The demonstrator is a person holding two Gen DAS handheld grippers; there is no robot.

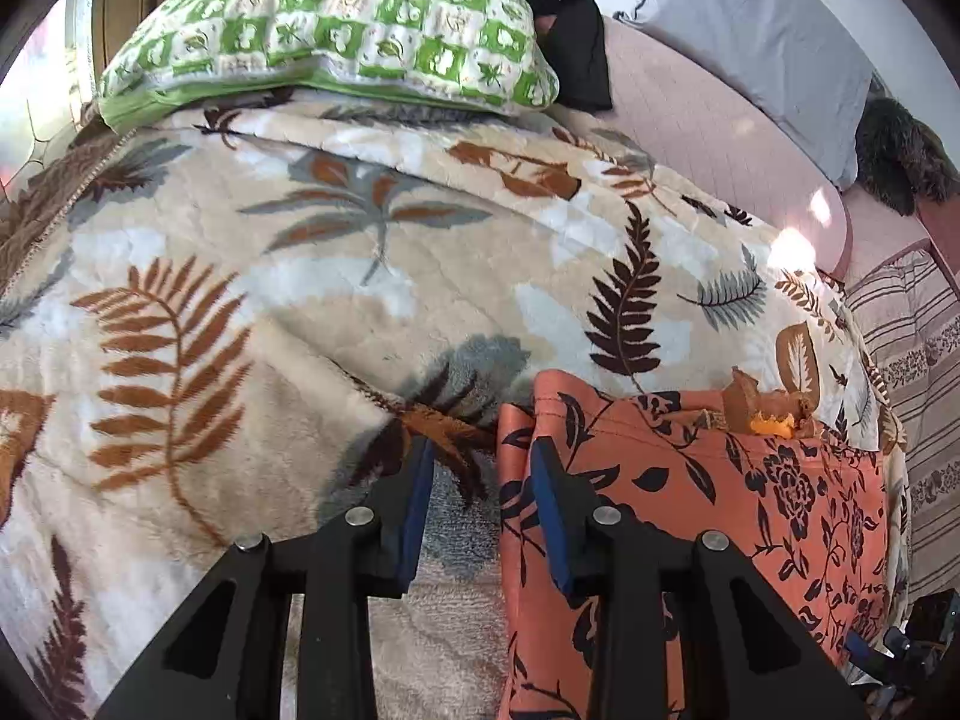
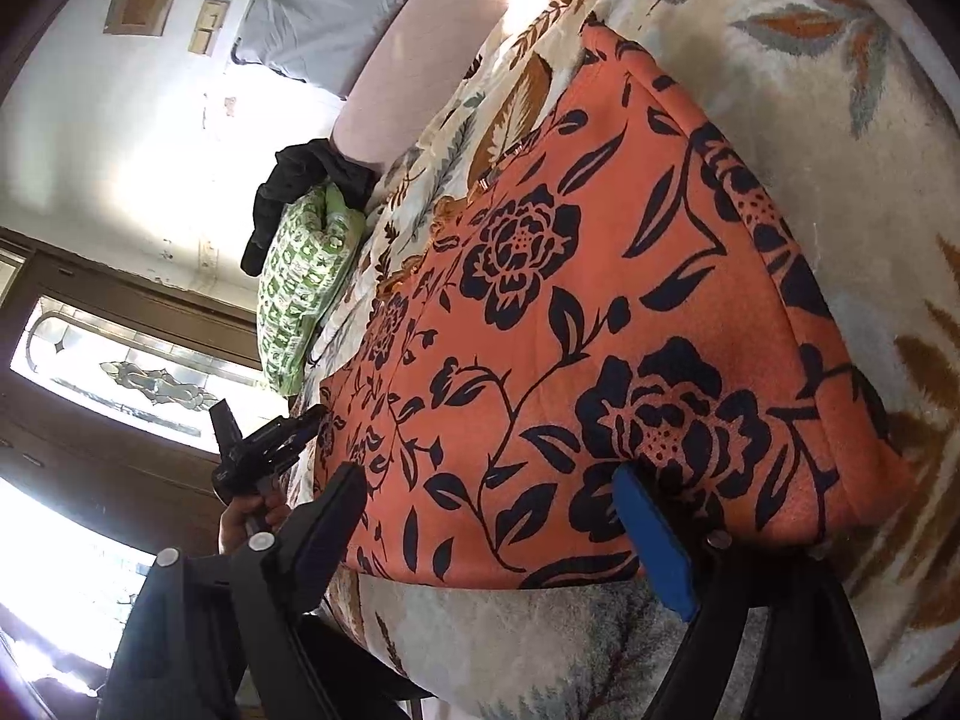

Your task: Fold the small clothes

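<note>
The orange floral garment (image 2: 576,312) lies flat on the leaf-print blanket (image 1: 312,276) that covers the bed. It is folded into a roughly rectangular shape, with its black flower pattern facing up.

Left gripper (image 1: 483,468): the 2 fingers (image 1: 420,480) are apart. The garment's left edge stands in the gap between them, close against the inner face of the right finger. The pictures do not show contact with the left finger. In the right wrist view, the left gripper (image 2: 264,450) appears at the far edge of the garment, held in a hand (image 2: 240,525).

Right gripper (image 2: 498,534): the 2 fingers (image 2: 654,546) are wide apart, straddling the near edge of the garment. The blue pad sits at the hem; the other finger is at the garment's left corner.

A green-and-white checked pillow (image 1: 336,30) rests at the head of the bed. A dark cloth (image 1: 570,24) lies just beside it. A grey pillow (image 1: 750,42) lies on the pink sheet (image 1: 708,138).
</note>
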